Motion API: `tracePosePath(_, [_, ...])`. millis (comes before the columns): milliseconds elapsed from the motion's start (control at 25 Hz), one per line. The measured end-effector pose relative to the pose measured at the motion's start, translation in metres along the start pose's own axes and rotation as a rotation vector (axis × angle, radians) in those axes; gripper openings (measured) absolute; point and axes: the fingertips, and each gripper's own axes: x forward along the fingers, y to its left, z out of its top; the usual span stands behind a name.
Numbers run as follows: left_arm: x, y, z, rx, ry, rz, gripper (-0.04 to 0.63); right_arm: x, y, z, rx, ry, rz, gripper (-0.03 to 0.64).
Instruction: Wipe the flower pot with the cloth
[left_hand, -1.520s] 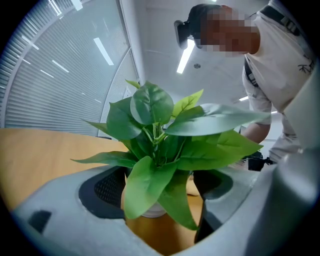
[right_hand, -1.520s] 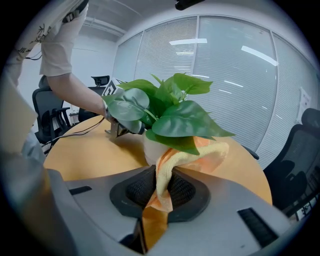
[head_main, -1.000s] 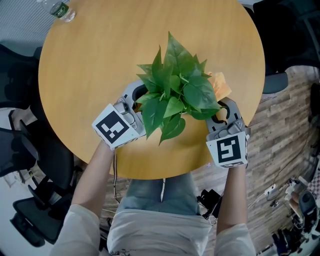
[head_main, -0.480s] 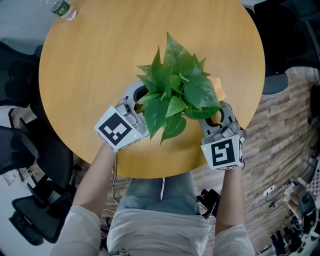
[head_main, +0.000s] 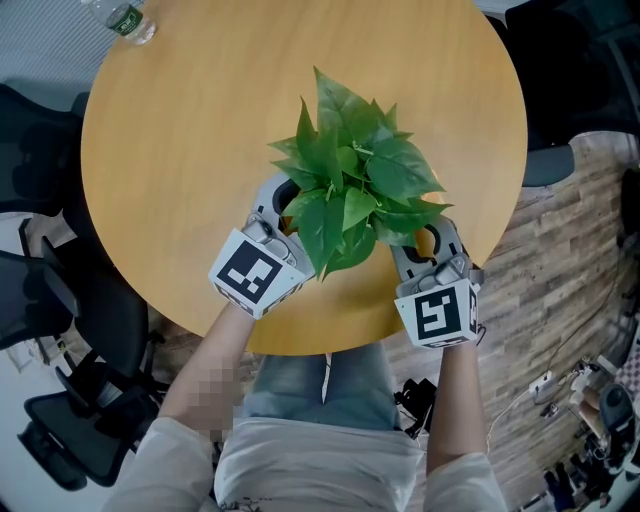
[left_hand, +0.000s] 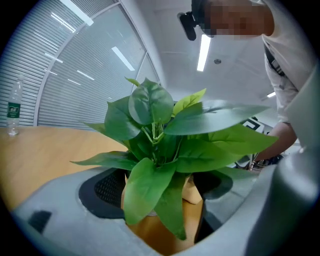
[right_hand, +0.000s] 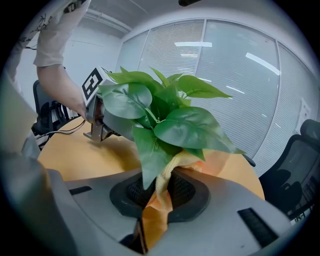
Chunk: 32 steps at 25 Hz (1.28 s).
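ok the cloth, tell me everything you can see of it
The cloth is orange-yellow, soft and crumpled, bunched into a narrow fold. The right gripper is shut on its lower end. From there it rises and tucks in under the plant's leaves, which lie over it. Its far end is covered, so contact with the flower pot cannot be confirmed. In the head view the leaves hide it.

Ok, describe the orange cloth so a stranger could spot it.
On the round wooden table, find the leafy green plant near the person's edge, its flower pot between the left gripper's jaws. Opposite, the right gripper pinches the orange cloth: the only soft, crumpled thing there.
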Motion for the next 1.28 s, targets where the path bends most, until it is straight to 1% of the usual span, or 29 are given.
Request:
tracePosePath(240, [0.002,-0.004,0.001,0.001,-0.001,0.061,0.434,-0.003,0.015,-0.001,0.013,-0.002,0.017,0.054])
tracePosePath(520, [0.003,-0.003,0.001,-0.029,-0.012,0.138,0.434,-0.003,0.024,0.000,0.015,0.001,0.038,0.054])
tracePosePath(800, [0.004,-0.005,0.001,-0.048,-0.023,0.209,0.434,-0.003,0.035,0.004,0.036,-0.025,0.050,0.054])
tracePosePath(920, [0.004,-0.006,0.000,-0.054,-0.024,0.216,0.434,-0.004,0.036,0.003,0.033,-0.024,0.058,0.054])
tracePosePath(1040, [0.003,-0.006,0.000,-0.053,-0.020,0.203,0.434,-0.004,0.036,0.002,0.026,-0.031,0.068,0.054])
tracePosePath(1160, [0.000,-0.008,0.000,-0.040,-0.021,0.202,0.434,-0.005,0.033,0.001,0.027,-0.032,0.061,0.054])
tracePosePath(1280, [-0.006,-0.014,-0.002,-0.064,-0.010,0.212,0.436,-0.005,0.031,0.000,0.034,-0.033,0.055,0.054])
